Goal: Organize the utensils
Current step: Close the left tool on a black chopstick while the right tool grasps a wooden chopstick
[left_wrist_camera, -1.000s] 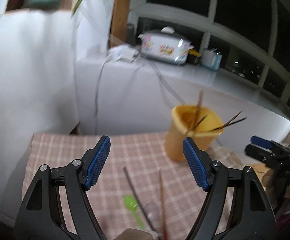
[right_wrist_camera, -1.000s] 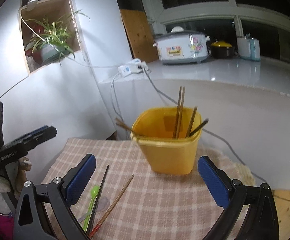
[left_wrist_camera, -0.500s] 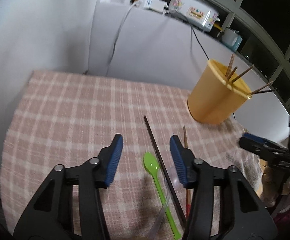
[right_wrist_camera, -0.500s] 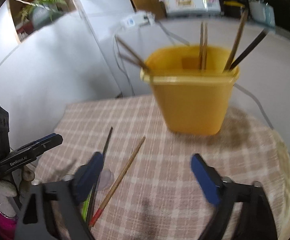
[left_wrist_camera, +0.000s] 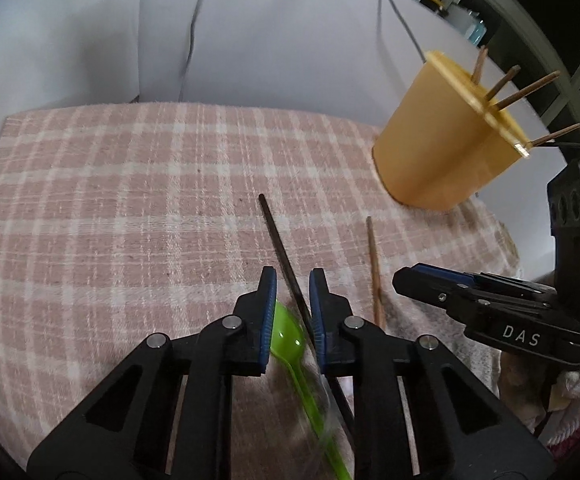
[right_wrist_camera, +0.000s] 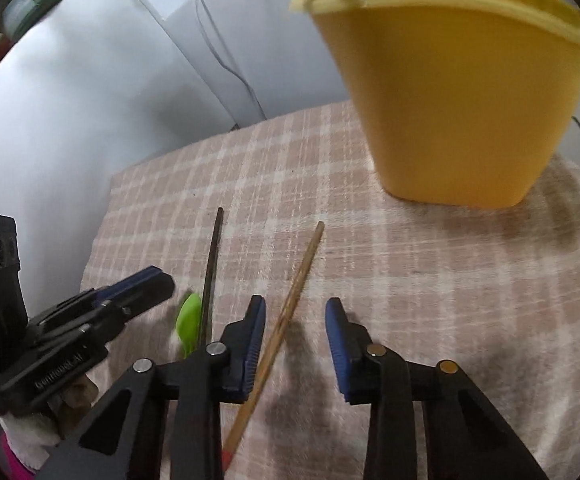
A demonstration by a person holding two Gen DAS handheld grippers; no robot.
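Status: sorting partly done. The yellow cup [left_wrist_camera: 442,152] stands upright at the far right of the bench [left_wrist_camera: 109,208], on the checked cloth, and already holds several chopsticks [left_wrist_camera: 510,96], whose ends project above its rim.

Remaining on the cloth, well short of the cup:
- a dark chopstick [left_wrist_camera: 279,248];
- a green spoon [left_wrist_camera: 290,336] lying just beside it;
- a light chopstick [right_wrist_camera: 298,292] with a red tip, lying to the right of these.

A clear utensil may lie under the green spoon; blur prevents confirmation.

The left gripper [left_wrist_camera: 293,304] has just been closing. Its fingers [left_wrist_camera: 267,312] straddle the dark chopstick and the spoon bowl with a narrow gap; a firm grip is not yet evident.

The right gripper [right_wrist_camera: 296,332] has also just been closing. Its fingers [right_wrist_camera: 336,332] stand apart around the light chopstick, which runs close along the left pad; the right pad is clear of it.

Judgement: both pickups are in progress. At least three items remain to be lifted and placed in the cup.
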